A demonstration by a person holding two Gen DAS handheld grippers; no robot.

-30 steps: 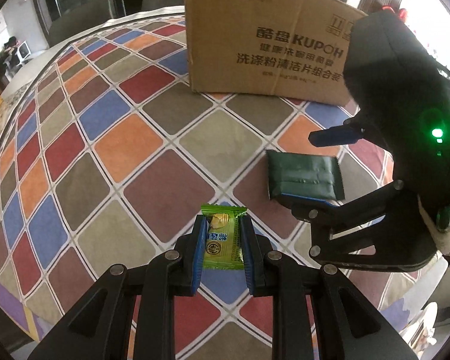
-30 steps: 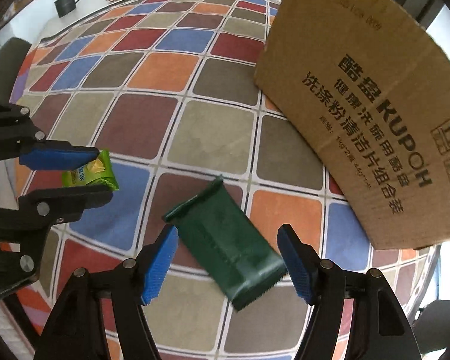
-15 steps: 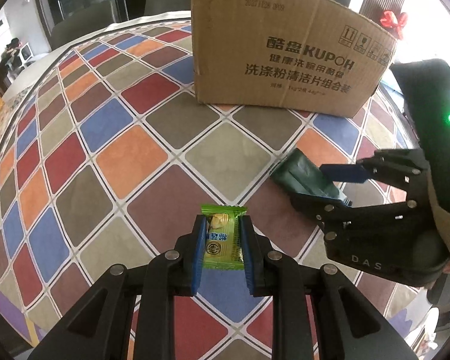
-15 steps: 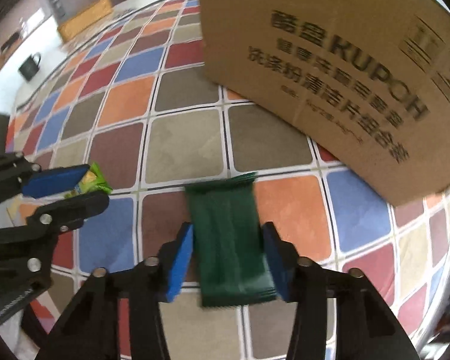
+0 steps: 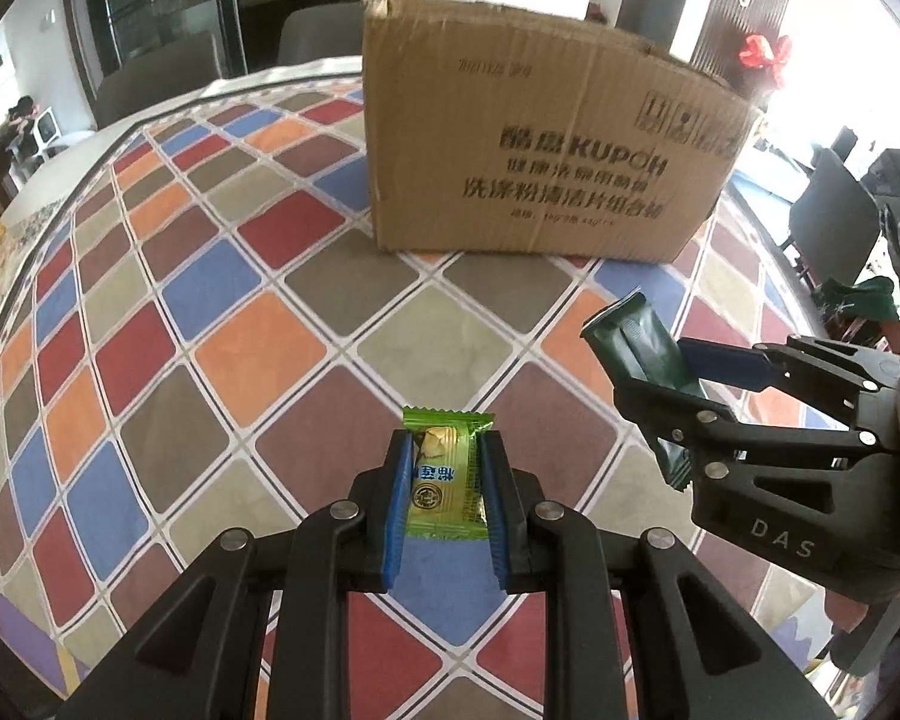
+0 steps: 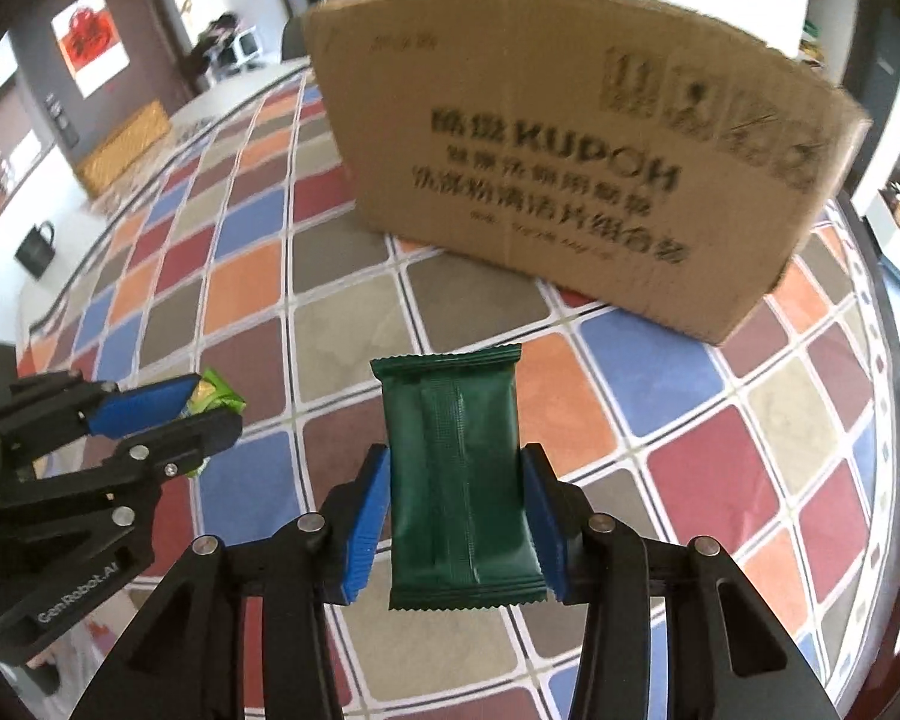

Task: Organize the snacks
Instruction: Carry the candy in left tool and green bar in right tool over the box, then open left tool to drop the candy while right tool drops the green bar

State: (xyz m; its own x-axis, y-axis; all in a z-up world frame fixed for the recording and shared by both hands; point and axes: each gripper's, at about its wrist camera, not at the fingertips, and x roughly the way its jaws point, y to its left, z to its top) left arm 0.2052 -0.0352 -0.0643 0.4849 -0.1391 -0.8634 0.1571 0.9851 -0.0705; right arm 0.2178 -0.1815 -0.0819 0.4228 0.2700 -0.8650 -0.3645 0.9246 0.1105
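Both crinkly foil packets, light-green packet [image 5: 446, 483] and dark-green packet [image 6: 461, 483], sit pinched.

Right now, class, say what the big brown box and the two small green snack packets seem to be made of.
Big brown box: matte corrugated cardboard, going by its creased, frayed top edge.
Dark green packet: probably plastic film; slight sheen, back seam, crimped ends.
Light green packet: likely glossy printed plastic film, serrated ends, reflections on the wrapper.

Background objects beyond the work area.
Black mug [image 6: 35, 248] on the white tabletop [image 6: 60, 276]; red bow [image 5: 765, 52] on a dark door.
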